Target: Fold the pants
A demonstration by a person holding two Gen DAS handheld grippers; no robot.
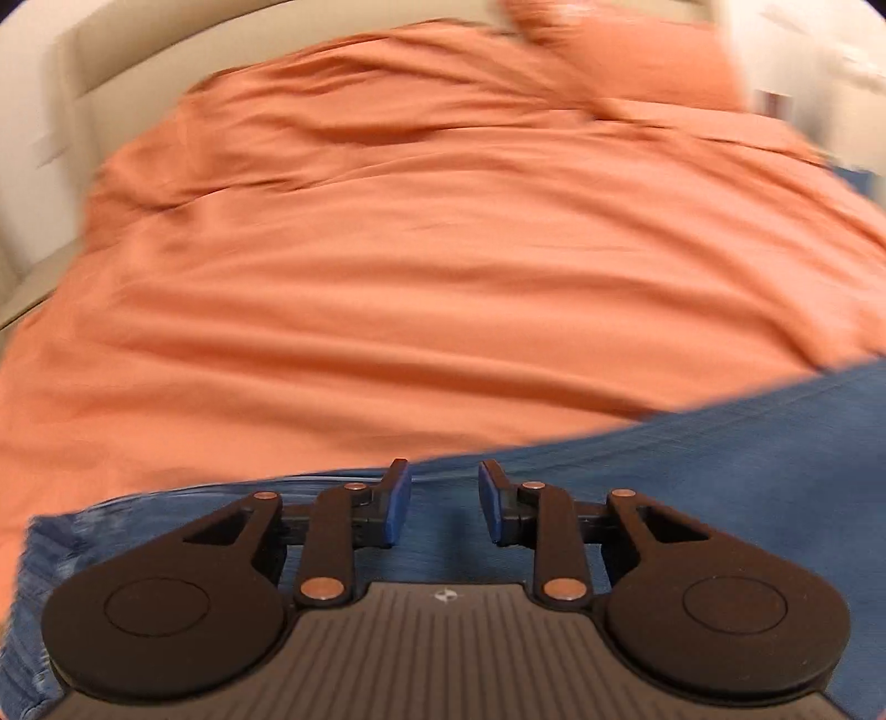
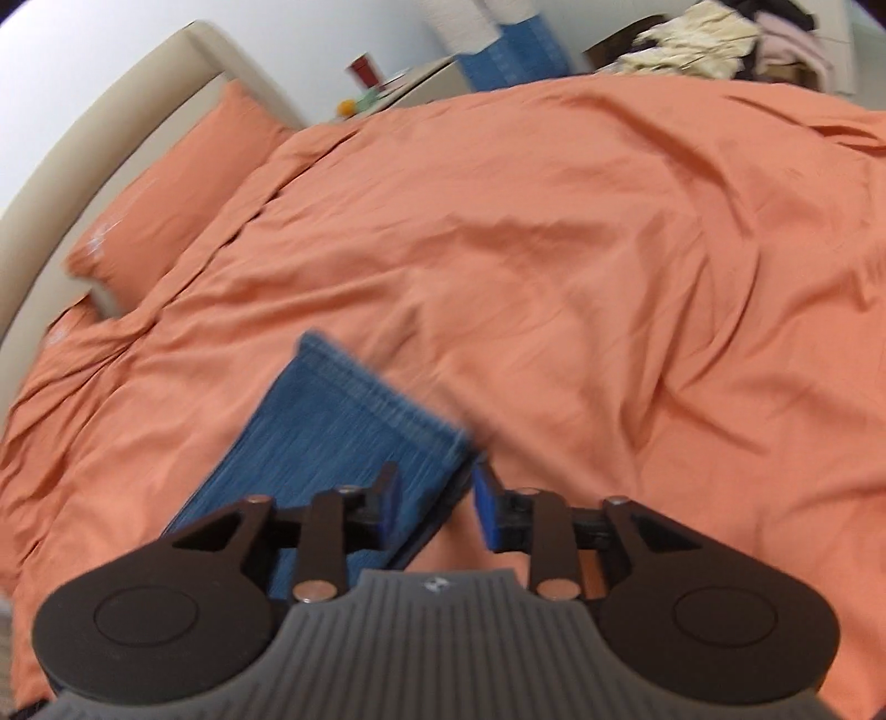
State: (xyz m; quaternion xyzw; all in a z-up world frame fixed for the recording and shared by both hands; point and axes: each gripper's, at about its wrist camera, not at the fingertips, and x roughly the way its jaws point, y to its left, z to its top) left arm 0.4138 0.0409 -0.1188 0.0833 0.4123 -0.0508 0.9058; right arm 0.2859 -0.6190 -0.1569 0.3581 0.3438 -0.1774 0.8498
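Left gripper [image 1: 444,501] seen with jaws parted, nothing held, blue jeans [image 1: 720,476] spread beneath on orange duvet [image 1: 415,277]. Right gripper [image 2: 433,507] likewise parted, empty, over jeans' hem end [image 2: 354,421]. Shown by right view only: pillow [image 2: 177,188], headboard [image 2: 99,127], red cup [image 2: 362,71], clothes pile [image 2: 698,41].

The jeans [image 2: 338,421] are mid-blue denim with a fine vertical streak and a stitched hem. The duvet [image 2: 581,266] and pillows [image 2: 183,183] are plain terracotta orange. The headboard [image 2: 83,144] is beige. Both grippers are black with blue pads [image 1: 400,501].
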